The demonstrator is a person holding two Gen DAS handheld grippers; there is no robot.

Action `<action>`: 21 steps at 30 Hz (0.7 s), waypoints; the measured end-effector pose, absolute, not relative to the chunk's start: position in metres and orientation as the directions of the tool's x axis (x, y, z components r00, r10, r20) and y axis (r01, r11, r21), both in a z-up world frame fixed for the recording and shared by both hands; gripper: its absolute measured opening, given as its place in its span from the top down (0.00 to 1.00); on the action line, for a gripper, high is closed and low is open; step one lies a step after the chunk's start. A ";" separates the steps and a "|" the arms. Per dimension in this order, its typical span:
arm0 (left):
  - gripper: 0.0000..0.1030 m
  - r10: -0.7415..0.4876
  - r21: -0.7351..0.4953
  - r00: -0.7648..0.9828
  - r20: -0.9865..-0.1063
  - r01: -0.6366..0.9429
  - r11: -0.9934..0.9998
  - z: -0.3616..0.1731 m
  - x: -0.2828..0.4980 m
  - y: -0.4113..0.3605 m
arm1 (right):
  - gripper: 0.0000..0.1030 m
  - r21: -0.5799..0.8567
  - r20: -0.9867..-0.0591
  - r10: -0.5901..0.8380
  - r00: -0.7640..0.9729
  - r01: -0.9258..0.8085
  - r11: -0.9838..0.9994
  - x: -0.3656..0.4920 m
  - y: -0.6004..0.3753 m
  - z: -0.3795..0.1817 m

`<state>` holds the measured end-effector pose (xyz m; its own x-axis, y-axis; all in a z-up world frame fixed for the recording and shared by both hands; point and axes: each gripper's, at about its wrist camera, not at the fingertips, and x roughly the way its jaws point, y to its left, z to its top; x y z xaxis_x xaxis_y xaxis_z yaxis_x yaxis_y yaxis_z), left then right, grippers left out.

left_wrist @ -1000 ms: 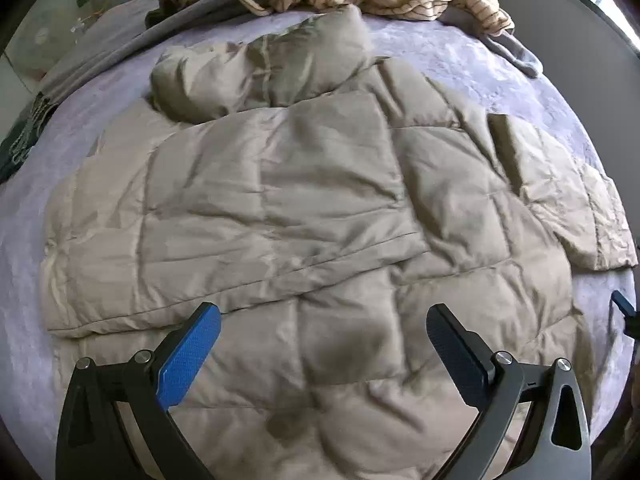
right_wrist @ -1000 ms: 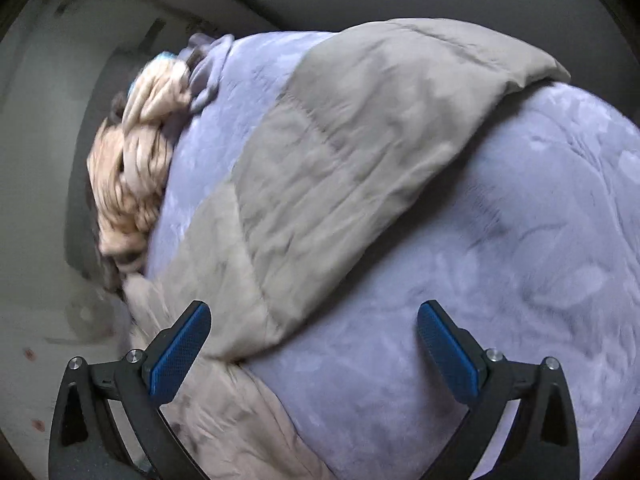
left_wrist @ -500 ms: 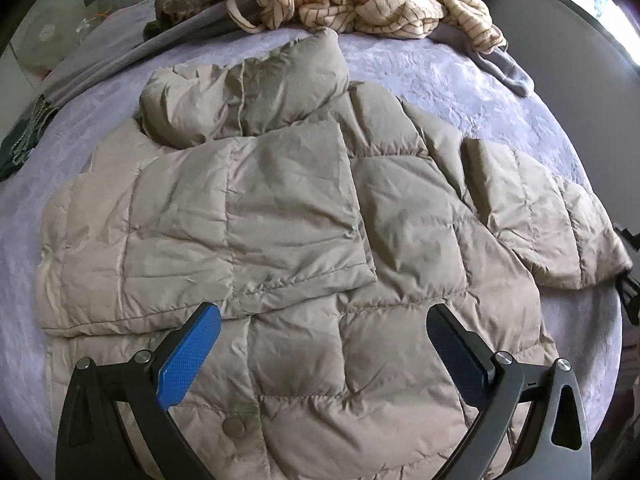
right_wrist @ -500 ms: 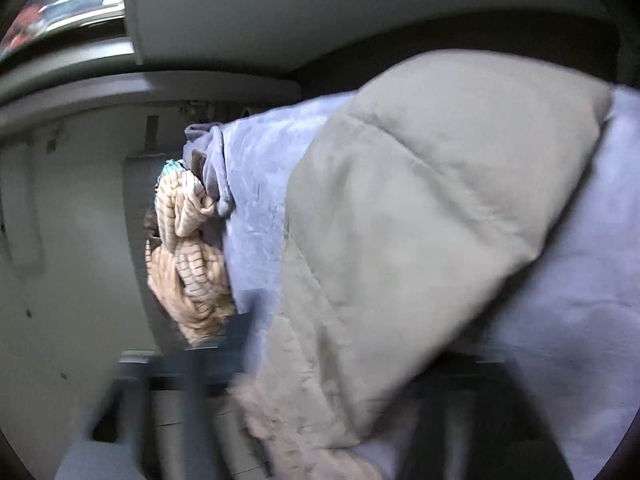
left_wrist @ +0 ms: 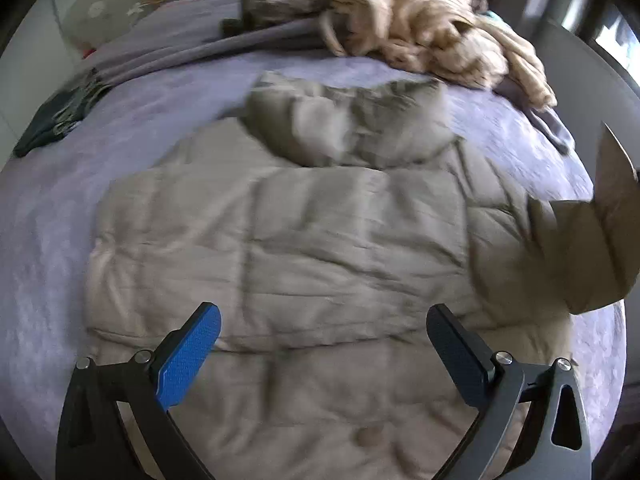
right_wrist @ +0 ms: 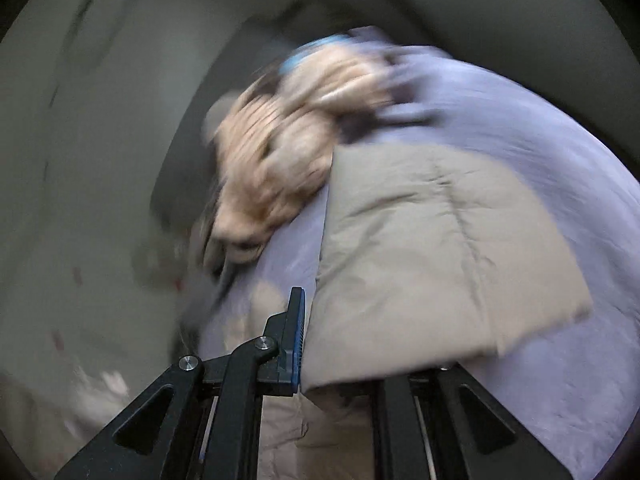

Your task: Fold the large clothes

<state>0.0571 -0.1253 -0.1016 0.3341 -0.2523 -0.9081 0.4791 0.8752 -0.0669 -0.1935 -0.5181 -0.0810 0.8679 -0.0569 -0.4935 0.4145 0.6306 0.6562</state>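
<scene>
Since a second ago: right gripper [right_wrist: 316, 344] has just been closing and now clamps the cuff end of the sleeve [right_wrist: 432, 264], which has risen off the bed.
Jacket: beige quilted puffer jacket [left_wrist: 320, 248] lies spread across the middle of the lavender bed cover [left_wrist: 132, 128], collar toward the far side.
Left gripper: left gripper [left_wrist: 324, 356] hovers over the near hem with its blue pads wide apart, nothing between them.
Progress: left sleeve already lies folded across the chest; right sleeve [left_wrist: 592, 236] is in the air, not yet laid over; folding the body is still to do.
Edges and room: bare cover left of the jacket; pile of cream striped clothes [left_wrist: 432, 36] crowds the far edge, near the collar.
</scene>
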 end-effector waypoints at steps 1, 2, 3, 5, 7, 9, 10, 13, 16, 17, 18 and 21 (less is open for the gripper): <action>0.00 -0.251 -0.068 0.337 -0.907 0.473 0.879 -0.101 0.062 -0.118 | 0.88 0.616 -0.508 -0.040 0.861 0.395 0.682 -0.175 -0.500 -0.078; 0.00 -0.249 -0.068 0.340 -0.907 0.466 0.882 -0.101 0.066 -0.111 | 0.88 0.572 -0.526 -0.024 0.850 0.375 0.729 -0.155 -0.480 -0.077; 0.00 -0.245 -0.066 0.344 -0.906 0.458 0.886 -0.100 0.070 -0.103 | 0.88 0.526 -0.548 -0.008 0.836 0.353 0.774 -0.135 -0.458 -0.078; 0.00 -0.236 -0.061 0.353 -0.905 0.443 0.895 -0.100 0.081 -0.083 | 0.88 0.435 -0.599 0.027 0.800 0.297 0.850 -0.093 -0.407 -0.088; 0.00 -0.223 -0.051 0.364 -0.904 0.426 0.903 -0.103 0.091 -0.067 | 0.88 0.388 -0.640 0.054 0.767 0.261 0.884 -0.069 -0.372 -0.105; 0.00 -0.213 -0.048 0.367 -0.905 0.410 0.911 -0.106 0.098 -0.054 | 0.88 0.350 -0.687 0.068 0.723 0.249 0.903 -0.051 -0.346 -0.126; 0.00 -0.203 -0.041 0.371 -0.906 0.400 0.916 -0.109 0.102 -0.046 | 0.88 0.347 -0.717 0.084 0.692 0.250 0.904 -0.042 -0.333 -0.143; 0.00 -0.176 -0.013 0.382 -0.907 0.394 0.919 -0.117 0.109 -0.031 | 0.88 0.354 -0.766 0.092 0.637 0.298 0.887 -0.036 -0.324 -0.181; 0.00 -0.176 -0.020 0.364 -0.915 0.394 0.919 -0.126 0.112 -0.022 | 0.88 0.365 -0.807 0.098 0.583 0.361 0.858 -0.035 -0.324 -0.213; 0.00 -0.182 -0.031 0.353 -0.918 0.393 0.919 -0.129 0.113 -0.021 | 0.88 0.359 -0.814 0.093 0.573 0.371 0.857 -0.037 -0.320 -0.217; 0.00 -0.186 -0.037 0.348 -0.919 0.393 0.919 -0.130 0.113 -0.020 | 0.88 0.352 -0.822 0.088 0.563 0.380 0.856 -0.038 -0.321 -0.222; 0.00 -0.207 -0.061 0.337 -0.918 0.397 0.916 -0.133 0.116 -0.024 | 0.87 0.356 -0.832 0.092 0.547 0.400 0.845 -0.038 -0.325 -0.224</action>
<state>0.1157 -0.0240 -0.1333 0.3374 -0.2072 -0.9183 0.3970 0.9158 -0.0608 -0.0378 -0.3246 -0.2237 0.5471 0.0916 -0.8320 0.4000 0.8446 0.3560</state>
